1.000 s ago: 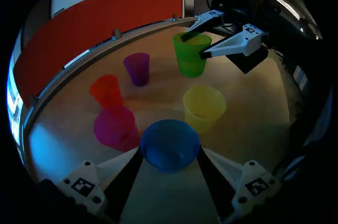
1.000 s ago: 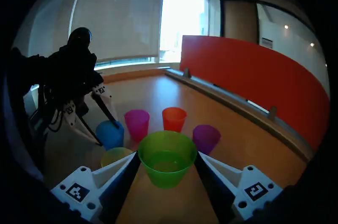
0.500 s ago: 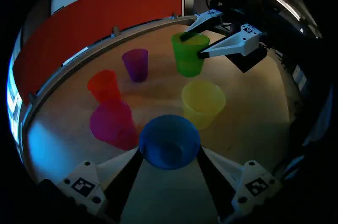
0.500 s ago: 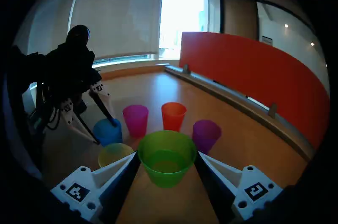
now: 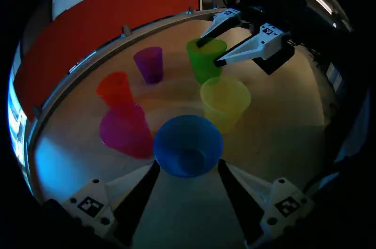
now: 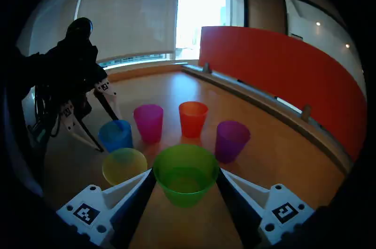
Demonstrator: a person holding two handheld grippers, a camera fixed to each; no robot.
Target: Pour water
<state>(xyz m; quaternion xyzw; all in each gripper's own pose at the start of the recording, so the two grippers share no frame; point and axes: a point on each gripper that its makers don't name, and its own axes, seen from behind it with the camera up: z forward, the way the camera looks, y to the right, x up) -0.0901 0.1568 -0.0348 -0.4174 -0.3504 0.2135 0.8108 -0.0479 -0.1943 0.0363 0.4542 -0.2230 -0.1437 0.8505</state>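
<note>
Beside the yellow cup (image 6: 123, 164), the right gripper (image 6: 185, 172) clamps the green cup (image 6: 185, 190) upright to retain water; the left gripper (image 5: 188, 163) clamps the blue cup (image 5: 188, 141).

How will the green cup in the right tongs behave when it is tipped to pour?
The green cup looks like thin see-through plastic, so it probably flexes if the right tongs squeeze hard. It seems to hold a little water: likely light, but it may slosh. Its tapered wall could slip downward.
</note>
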